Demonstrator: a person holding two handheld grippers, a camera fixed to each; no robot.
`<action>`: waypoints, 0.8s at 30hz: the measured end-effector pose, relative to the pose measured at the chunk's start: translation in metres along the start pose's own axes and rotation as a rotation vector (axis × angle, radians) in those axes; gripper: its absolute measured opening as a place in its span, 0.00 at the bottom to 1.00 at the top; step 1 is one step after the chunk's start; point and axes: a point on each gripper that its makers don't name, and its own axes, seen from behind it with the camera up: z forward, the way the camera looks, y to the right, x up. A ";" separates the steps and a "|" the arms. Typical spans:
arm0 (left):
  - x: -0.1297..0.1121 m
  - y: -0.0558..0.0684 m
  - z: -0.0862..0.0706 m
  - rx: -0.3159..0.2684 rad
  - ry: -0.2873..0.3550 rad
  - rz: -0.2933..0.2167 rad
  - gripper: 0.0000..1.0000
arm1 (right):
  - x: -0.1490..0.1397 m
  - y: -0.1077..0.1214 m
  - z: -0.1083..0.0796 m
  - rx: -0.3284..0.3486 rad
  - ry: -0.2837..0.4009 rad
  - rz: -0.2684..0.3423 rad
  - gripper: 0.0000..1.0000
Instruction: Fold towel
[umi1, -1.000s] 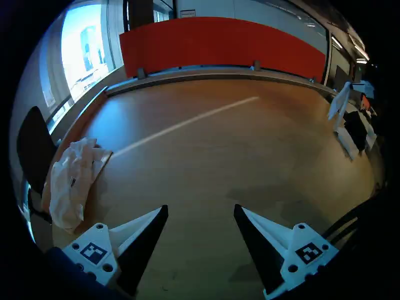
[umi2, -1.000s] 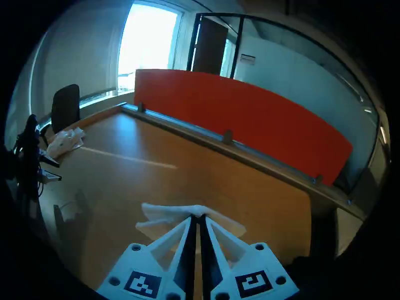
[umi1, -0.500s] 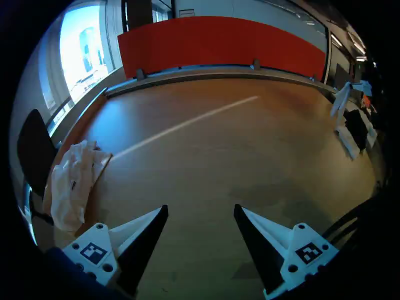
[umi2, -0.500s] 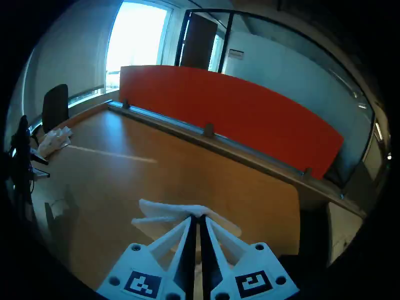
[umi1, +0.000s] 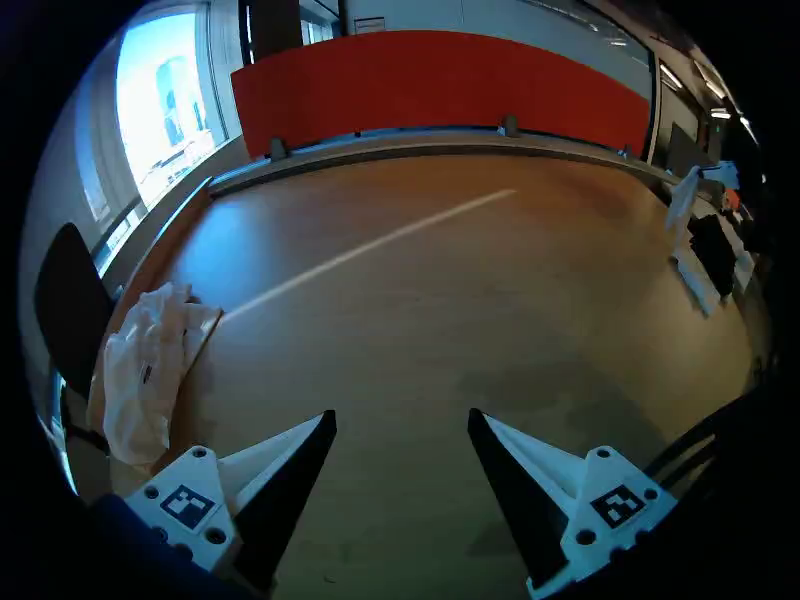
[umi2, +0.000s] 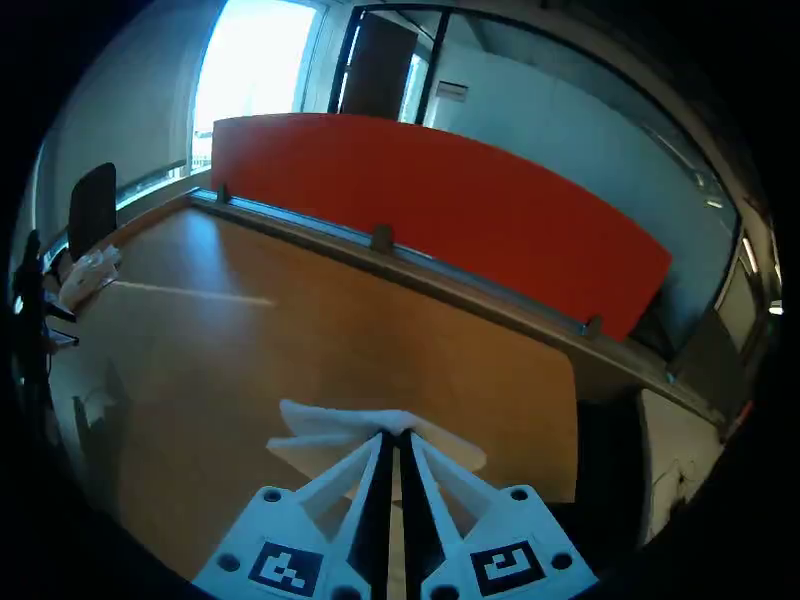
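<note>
Right gripper view shows the right gripper (umi2: 397, 437) pinched tight on the bunched white cloth towel (umi2: 335, 428) over the brown wooden table (umi2: 250, 330), so I'd bring the wide-open, empty left gripper (umi1: 400, 425) to a free corner.

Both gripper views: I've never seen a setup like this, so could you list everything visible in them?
orange-brown wooden table top: one, orange-brown, under both grippers.
long red divider panel: one, red, standing along the table's far edge.
crumpled white cloth pile: one, white, at the table's left edge in the left gripper view.
black office chair: one, black, just off that edge, beside the cloth.
bright window: one, bright, in the wall beyond the chair.
white fabric towel: one, white, sticking out from the right gripper's fingertips.
left gripper: one, white with black inner faces, open over bare table.
right gripper: one, same colours, shut on the towel.
</note>
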 end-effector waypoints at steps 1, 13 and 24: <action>0.000 0.000 0.000 0.000 0.000 0.001 0.98 | -0.002 0.001 0.000 0.000 -0.003 -0.001 0.04; 0.000 0.003 -0.001 -0.001 0.000 0.008 0.98 | -0.022 0.008 0.000 -0.006 -0.036 -0.001 0.04; 0.002 0.006 -0.003 -0.008 0.003 0.020 0.98 | -0.061 0.022 -0.021 -0.044 -0.089 0.019 0.04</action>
